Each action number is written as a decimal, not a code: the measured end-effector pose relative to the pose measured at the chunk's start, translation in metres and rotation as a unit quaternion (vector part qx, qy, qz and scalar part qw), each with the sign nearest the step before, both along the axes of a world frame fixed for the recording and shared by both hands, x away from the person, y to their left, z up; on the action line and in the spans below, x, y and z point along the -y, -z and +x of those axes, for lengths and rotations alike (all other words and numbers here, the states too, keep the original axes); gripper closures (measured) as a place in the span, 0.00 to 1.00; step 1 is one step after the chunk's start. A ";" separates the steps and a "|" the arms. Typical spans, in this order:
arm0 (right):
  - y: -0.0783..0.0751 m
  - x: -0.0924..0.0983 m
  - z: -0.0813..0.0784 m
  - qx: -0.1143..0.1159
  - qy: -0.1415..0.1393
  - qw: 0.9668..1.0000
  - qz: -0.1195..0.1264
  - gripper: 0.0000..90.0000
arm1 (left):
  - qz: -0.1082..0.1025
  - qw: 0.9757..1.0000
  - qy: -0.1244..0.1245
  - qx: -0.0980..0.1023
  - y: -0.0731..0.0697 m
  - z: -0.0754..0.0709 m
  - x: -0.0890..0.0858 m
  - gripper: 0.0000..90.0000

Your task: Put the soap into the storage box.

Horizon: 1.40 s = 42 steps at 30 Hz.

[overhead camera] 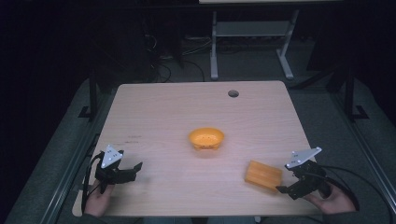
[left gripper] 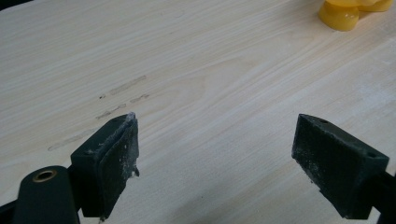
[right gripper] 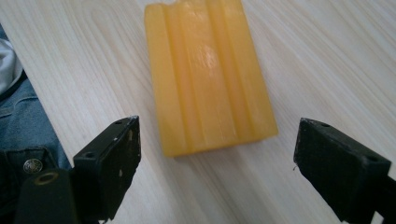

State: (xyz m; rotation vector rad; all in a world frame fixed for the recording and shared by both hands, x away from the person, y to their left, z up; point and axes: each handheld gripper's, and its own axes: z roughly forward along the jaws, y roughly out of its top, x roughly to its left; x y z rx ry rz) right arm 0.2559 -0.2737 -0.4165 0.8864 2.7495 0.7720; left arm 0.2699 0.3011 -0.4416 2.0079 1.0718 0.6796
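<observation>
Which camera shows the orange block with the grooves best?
The right gripper view: the orange block lies close ahead of the open right gripper, its lengthwise ridges clear. The high view shows the same block small, on the table beside that gripper. The left gripper view looks over bare wood towards a yellow dish.

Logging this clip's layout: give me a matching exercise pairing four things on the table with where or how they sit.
Things:
1. orange block
2. orange dish
3. round hole
4. left gripper

Places or states:
A. far edge of the table
B. middle of the table
C. just ahead of the right gripper, between its open jaws' line
D. near-left corner, jaws open on nothing

Pairs: 1-C, 2-B, 3-A, 4-D
</observation>
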 end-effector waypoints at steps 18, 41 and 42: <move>0.006 -0.043 0.031 -0.023 -0.051 0.997 -0.055 0.16 | -0.001 1.000 0.001 0.003 -0.001 0.000 0.001 0.16; 0.030 -0.066 0.045 -0.053 -0.079 0.989 -0.109 0.21 | -0.004 1.000 0.004 0.007 -0.002 0.000 0.001 0.16; 0.030 -0.067 0.045 -0.052 -0.080 0.989 -0.111 0.21 | -0.004 1.000 0.004 0.007 -0.002 0.000 0.001 0.16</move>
